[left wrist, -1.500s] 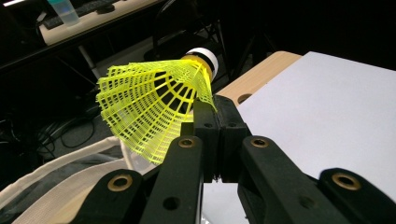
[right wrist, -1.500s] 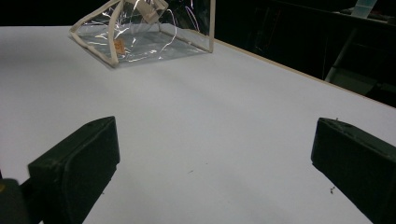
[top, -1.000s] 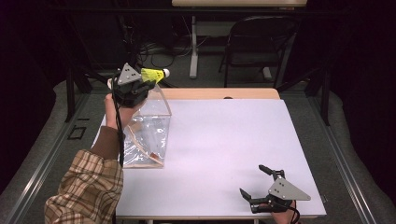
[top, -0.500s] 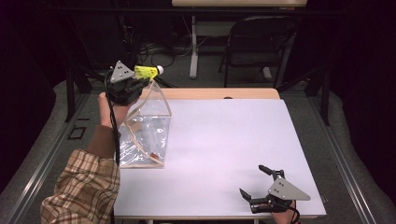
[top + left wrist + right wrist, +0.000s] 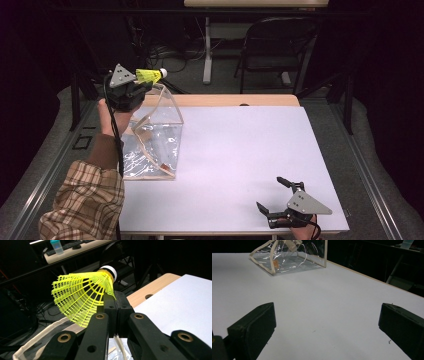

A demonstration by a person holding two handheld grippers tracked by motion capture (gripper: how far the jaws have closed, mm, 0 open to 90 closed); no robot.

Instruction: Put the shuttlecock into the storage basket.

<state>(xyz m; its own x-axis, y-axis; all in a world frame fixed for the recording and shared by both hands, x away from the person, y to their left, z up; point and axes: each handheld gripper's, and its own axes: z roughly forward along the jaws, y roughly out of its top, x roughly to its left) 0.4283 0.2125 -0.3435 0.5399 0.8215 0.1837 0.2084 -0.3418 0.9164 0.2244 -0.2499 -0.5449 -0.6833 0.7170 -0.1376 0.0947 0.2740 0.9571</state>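
A yellow mesh shuttlecock (image 5: 149,76) with a white cork tip is held in the air at the table's far left. My left gripper (image 5: 145,84) is shut on the edge of its skirt. In the left gripper view the shuttlecock (image 5: 80,297) fans out to the left of the closed left gripper (image 5: 116,300). Right below stands a clear plastic pouch (image 5: 155,140) with beige trim, its rim reaching up close to the gripper. My right gripper (image 5: 270,192) rests open on the table's near right corner with nothing in it. The right gripper (image 5: 327,322) looks across the table at the pouch (image 5: 292,257).
The white table top (image 5: 250,150) has a bare wooden strip (image 5: 225,100) along its far edge. Behind the table are a folding chair (image 5: 275,50) and cables on the floor. A bottle (image 5: 57,246) stands on a desk far behind.
My left gripper has carried the shuttlecock a little up and to the left, and the pouch's rim has risen under it. The right gripper has not moved.
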